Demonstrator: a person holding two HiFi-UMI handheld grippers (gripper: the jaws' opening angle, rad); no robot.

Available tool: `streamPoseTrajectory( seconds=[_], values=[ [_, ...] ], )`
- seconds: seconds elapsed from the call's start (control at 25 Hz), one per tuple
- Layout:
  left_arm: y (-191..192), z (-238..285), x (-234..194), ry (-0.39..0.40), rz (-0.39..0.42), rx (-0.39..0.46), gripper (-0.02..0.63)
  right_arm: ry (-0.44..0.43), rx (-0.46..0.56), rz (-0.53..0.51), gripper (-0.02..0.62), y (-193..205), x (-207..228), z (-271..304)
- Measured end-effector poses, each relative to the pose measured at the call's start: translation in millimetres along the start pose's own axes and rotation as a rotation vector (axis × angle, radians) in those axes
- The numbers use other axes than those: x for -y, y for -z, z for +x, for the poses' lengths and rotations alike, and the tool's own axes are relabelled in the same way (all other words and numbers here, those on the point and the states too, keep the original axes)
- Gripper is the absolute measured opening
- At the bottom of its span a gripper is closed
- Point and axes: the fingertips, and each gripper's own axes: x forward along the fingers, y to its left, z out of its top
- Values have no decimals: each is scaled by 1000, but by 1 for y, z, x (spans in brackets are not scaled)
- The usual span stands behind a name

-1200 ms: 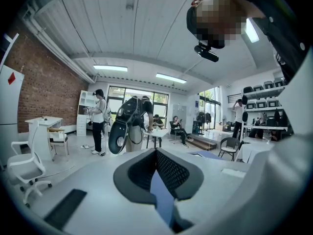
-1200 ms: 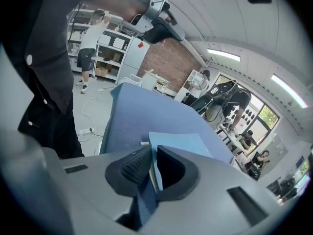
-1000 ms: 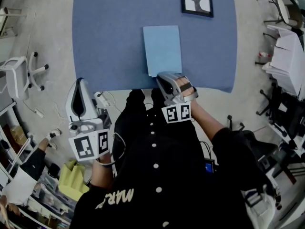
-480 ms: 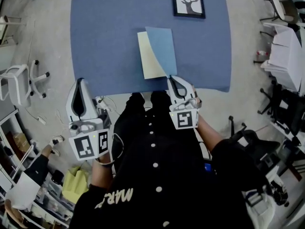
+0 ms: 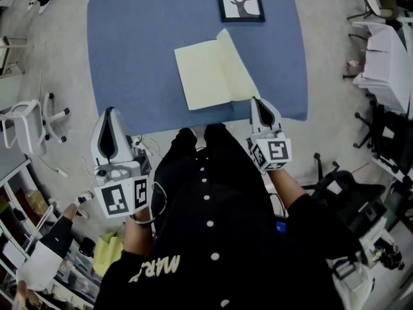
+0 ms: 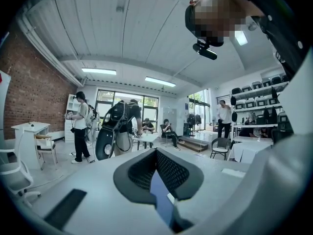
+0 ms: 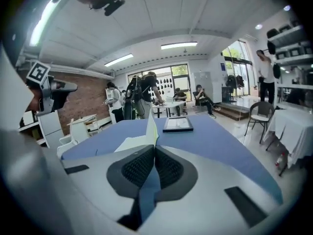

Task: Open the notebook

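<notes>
Head view: the notebook (image 5: 203, 76) lies open on the blue table (image 5: 129, 44), well ahead and to the right of the left gripper (image 5: 108, 118). Its raised cover (image 5: 240, 66) meets the tips of the right gripper (image 5: 257, 102).

Left gripper view: the jaws are pressed together with nothing between them.

Right gripper view: the jaws are closed, pinching the cover's near corner. The pages lie just ahead, to their left.

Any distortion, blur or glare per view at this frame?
Head view: barrel distortion bows the table edges; notebook sharp. Left gripper view: fisheye, black corners, near jaws soft. Right gripper view: same fisheye; windows glare bright.
</notes>
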Motion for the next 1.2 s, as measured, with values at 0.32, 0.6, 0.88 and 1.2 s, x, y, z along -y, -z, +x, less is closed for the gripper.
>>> streamPoseTrajectory(
  seconds=[0.32, 0.6, 0.88, 1.2],
  values=[
    [1, 7, 17, 8, 6, -6, 3, 117, -92, 286, 23, 40, 65, 5],
    [5, 4, 19, -8, 7, -17, 3, 181, -206, 297, 43, 72, 87, 20],
    [8, 3, 13, -24, 5, -20, 3, 266, -336, 222, 66, 88, 92, 29],
    [7, 1, 12, -29, 4, -22, 3, 365, -421, 107, 166, 93, 100, 29]
  ],
)
